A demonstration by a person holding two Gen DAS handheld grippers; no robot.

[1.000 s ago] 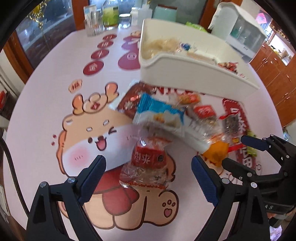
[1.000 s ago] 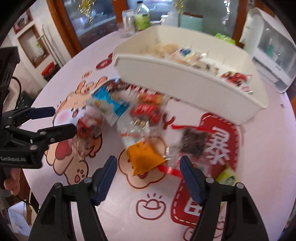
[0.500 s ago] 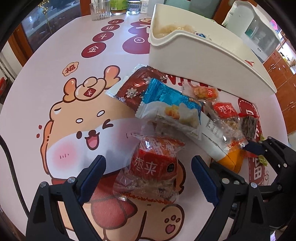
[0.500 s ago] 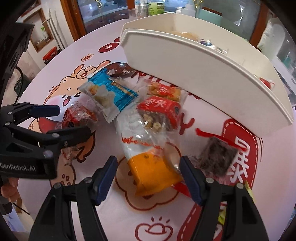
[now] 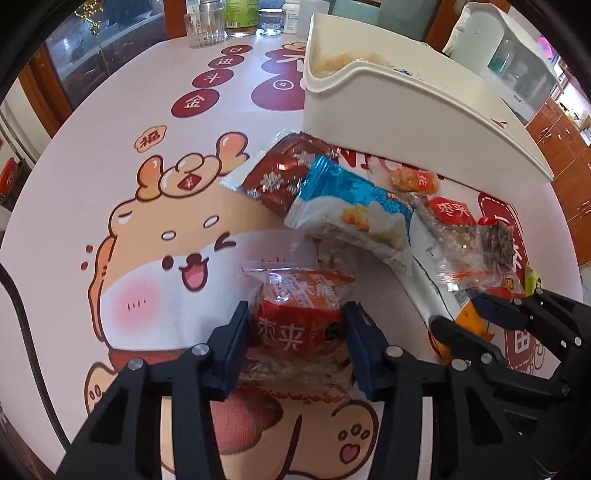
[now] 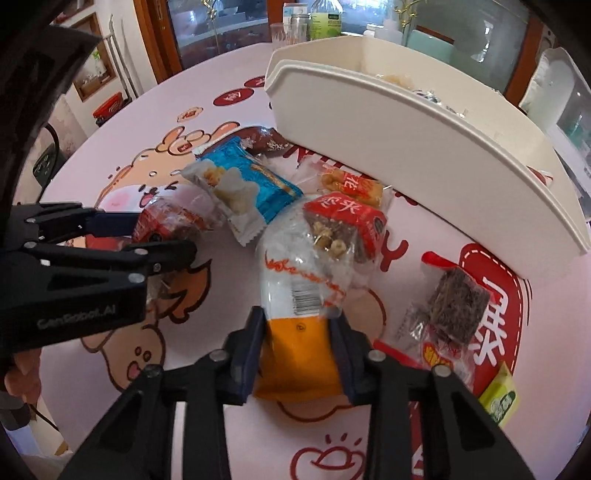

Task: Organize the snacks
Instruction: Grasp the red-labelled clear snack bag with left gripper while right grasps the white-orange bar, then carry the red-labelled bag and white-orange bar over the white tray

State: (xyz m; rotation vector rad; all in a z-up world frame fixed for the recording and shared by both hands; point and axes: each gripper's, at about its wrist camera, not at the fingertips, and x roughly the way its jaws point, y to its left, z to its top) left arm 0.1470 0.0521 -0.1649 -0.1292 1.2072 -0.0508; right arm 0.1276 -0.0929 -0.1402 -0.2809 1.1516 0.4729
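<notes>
Several wrapped snacks lie on the cartoon-printed tablecloth in front of a white bin. My left gripper points steeply down; its jaws are closing, and the pads press both sides of a red date-snack packet. My right gripper is closing too, its pads squeezing the orange end of a long white-and-orange packet. A second red packet rests on that long packet's far end.
A blue packet, a dark red snowflake packet, a brown square bar and a small green packet lie around. The bin holds more snacks. Glasses and bottles stand at the table's far edge, a white appliance beyond.
Both grippers sank toward the table and their jaws went from wide apart to pinching: the left onto the red packet, the right onto the orange-ended packet.
</notes>
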